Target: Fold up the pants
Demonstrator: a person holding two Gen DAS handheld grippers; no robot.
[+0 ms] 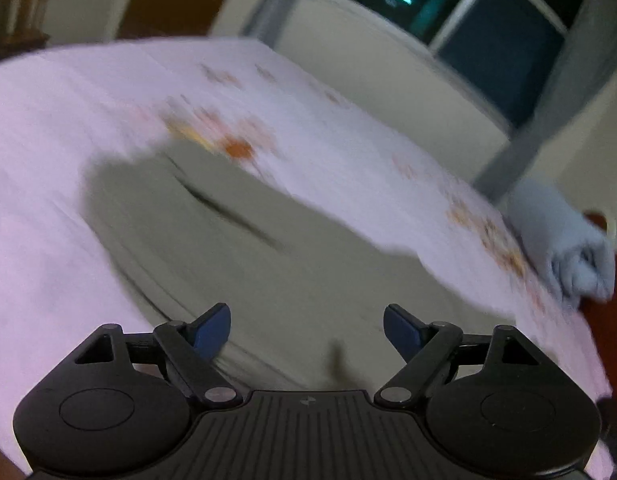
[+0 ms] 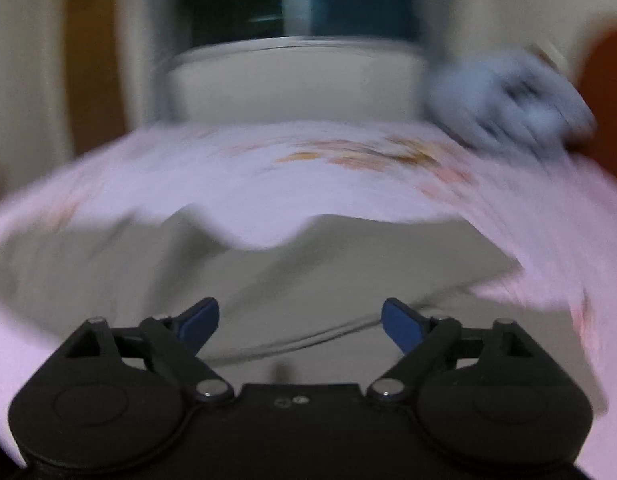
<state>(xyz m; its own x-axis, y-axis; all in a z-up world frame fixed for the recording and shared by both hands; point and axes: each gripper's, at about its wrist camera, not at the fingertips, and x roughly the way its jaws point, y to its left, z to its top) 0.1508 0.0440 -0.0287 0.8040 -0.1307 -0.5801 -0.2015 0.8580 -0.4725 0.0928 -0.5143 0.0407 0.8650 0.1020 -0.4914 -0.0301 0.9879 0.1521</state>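
Observation:
Beige pants lie spread on a white bed sheet with orange flower prints. In the left wrist view my left gripper is open and empty, hovering over the near part of the pants. In the right wrist view the pants lie ahead and under my right gripper, which is open and empty above the fabric. Both views are motion-blurred.
A rolled light-blue cloth sits at the bed's right edge; it also shows in the right wrist view. A wall with a dark window stands behind the bed. A reddish-brown surface lies right of the bed.

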